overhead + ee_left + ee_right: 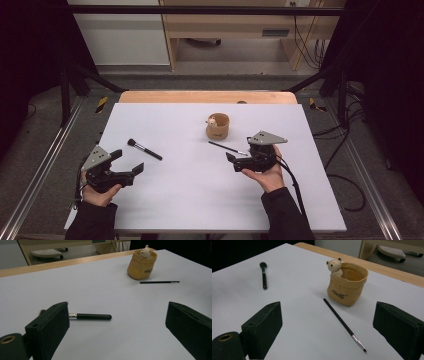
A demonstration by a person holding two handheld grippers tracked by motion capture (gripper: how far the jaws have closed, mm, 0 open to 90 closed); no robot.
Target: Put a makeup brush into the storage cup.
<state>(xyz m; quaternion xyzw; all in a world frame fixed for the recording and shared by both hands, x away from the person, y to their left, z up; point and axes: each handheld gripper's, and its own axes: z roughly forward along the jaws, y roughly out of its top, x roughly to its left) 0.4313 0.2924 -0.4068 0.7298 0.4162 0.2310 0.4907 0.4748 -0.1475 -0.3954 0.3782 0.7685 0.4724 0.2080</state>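
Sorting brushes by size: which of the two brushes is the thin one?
The thin brush beside the pot, near the right tongs. The other brush is thicker, with a fluffy head.

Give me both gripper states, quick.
Left gripper: open, holding nothing, near the thick brush.
Right gripper: open, holding nothing, near the thin brush.

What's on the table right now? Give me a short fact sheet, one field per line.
Surface: white table
Holder: tan pot with a bear figure on its rim, upright
Thin brush: lying flat beside the pot
Thick brush: lying flat, apart from the pot
Left gripper: open, holding nothing
Right gripper: open, near the thin brush
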